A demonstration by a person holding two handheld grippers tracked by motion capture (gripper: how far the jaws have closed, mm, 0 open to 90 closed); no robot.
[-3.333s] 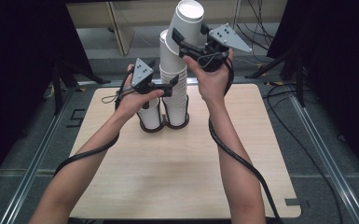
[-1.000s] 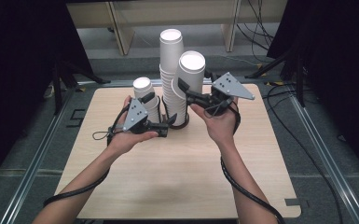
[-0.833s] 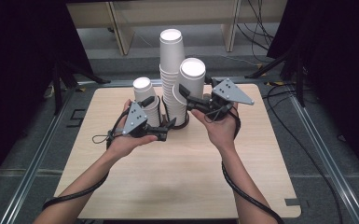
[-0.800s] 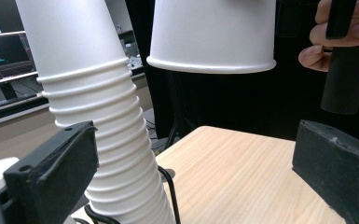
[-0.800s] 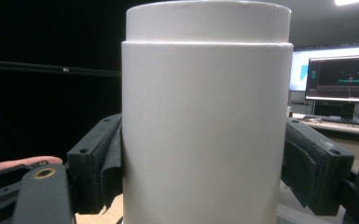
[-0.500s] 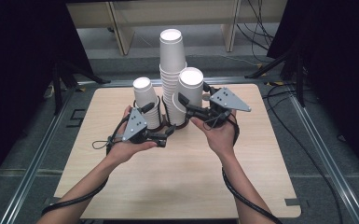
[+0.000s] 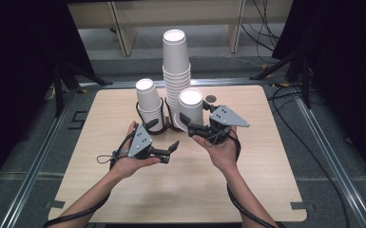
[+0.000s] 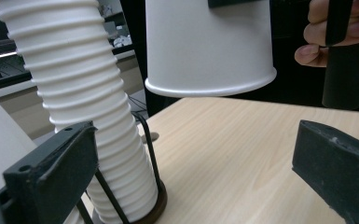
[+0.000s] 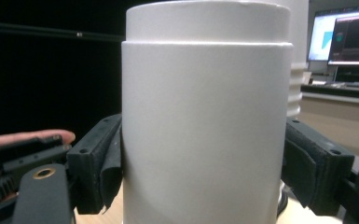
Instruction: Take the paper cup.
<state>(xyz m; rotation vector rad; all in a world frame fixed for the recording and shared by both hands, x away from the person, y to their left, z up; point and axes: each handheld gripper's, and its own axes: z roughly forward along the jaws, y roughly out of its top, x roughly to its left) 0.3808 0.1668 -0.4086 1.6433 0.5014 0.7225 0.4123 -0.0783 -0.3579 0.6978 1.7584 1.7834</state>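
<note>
- Pale wooden table (image 7: 123, 190) under a dark surround, shelving and cables beyond the far edge.
- At the left, a short stack of white paper cups (image 7: 148, 102), upside down in a black wire holder.
- Just in front of it, left gripper (image 7: 167, 151) low over the wood, jaws standing wide apart with nothing between them; same wide gap plain in the left gripper view (image 8: 196, 168).
- In the middle, the tall stack (image 7: 177, 66), also upside down, leaning a little in its own wire ring (image 8: 156, 205).
- To its right, single inverted cup (image 7: 191, 108) pinched at the sides by the right gripper (image 7: 193, 127), pads pressed on both walls (image 9: 205, 121); rim clear of the table in the left gripper view (image 8: 210, 51), close beside the tall stack.
- Likely step: setting this cup down on the wood.
- Best done by keeping the rim level, lowering straight, steering clear of the tall stack and the wire ring.
- Worth holding the squeeze light, thin paper walls dent easily.
- Release only once the whole rim sits flat; left gripper well placed to steady if needed.
</note>
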